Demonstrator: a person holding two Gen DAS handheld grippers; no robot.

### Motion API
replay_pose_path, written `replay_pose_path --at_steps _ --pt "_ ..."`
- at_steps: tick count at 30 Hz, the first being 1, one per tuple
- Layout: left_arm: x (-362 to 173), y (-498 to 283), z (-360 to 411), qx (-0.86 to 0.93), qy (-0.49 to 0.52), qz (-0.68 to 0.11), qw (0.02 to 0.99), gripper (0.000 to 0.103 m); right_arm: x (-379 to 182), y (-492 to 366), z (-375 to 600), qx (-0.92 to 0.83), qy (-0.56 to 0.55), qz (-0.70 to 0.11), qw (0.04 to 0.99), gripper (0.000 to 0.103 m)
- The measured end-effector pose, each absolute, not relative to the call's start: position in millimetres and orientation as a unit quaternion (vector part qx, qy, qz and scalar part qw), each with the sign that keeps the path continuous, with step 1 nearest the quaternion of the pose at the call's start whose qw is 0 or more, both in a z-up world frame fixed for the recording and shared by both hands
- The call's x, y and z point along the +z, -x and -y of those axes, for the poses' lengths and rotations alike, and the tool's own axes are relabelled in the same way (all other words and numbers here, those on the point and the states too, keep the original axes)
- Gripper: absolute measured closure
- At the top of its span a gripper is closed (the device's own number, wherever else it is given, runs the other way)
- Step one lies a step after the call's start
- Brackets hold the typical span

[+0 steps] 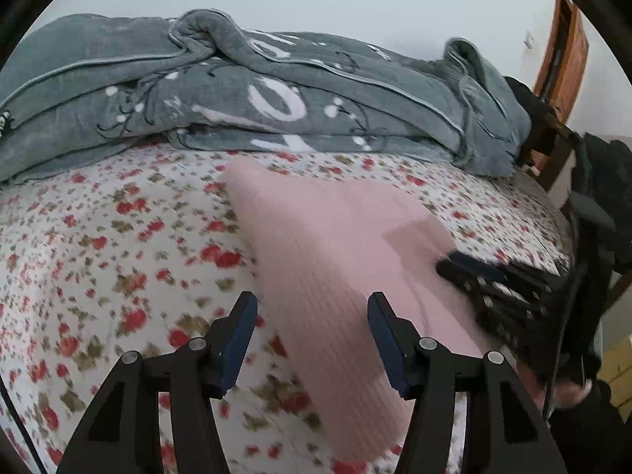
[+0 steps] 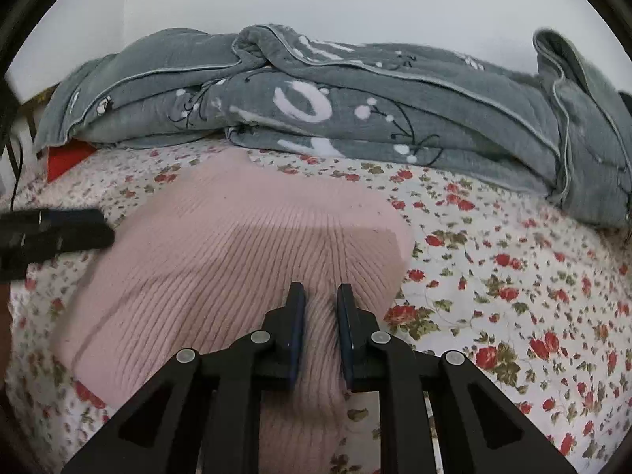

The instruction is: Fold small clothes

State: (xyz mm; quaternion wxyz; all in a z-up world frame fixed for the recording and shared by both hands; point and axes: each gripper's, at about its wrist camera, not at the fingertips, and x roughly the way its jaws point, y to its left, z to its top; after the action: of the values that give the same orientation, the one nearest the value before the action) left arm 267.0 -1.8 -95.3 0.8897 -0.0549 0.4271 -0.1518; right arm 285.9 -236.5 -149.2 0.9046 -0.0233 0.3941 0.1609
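Pink knit garment [image 2: 245, 260] blurred, near edge cut off by frame. Right gripper [image 2: 320, 300] nearly closed, pinching knit fold; left gripper [image 1: 312, 310] half open, empty.

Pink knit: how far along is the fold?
Done: pink knit lies on the floral sheet, one layer already lapped over. In hand: right gripper pinches a ridge at its near edge; left gripper is open, holding nothing. Left: finishing the fold.

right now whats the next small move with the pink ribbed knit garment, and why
Probably carry the near edge of the pink ribbed knit garment toward the grey quilt: the right tongs look pinched on a ridge of it, while the left tongs stand open, gripping nothing.
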Motion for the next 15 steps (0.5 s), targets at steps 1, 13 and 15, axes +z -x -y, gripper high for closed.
replay_pose_path --at_steps 1,13,15 --pt "-97 -264 5 -0.156 0.053 -0.432 0.887 0.047 -147 -285 238 0.161 0.020 -0.395 0.904 0.087" --pt "-128 -241 20 -0.140 0.036 -0.473 0.869 0.044 -158 -239 246 0.171 0.015 -0.411 0.895 0.078" --pt "-122 -238 17 -0.146 0.042 -0.468 0.871 0.044 -156 -237 251 0.173 -0.001 -0.412 0.895 0.078"
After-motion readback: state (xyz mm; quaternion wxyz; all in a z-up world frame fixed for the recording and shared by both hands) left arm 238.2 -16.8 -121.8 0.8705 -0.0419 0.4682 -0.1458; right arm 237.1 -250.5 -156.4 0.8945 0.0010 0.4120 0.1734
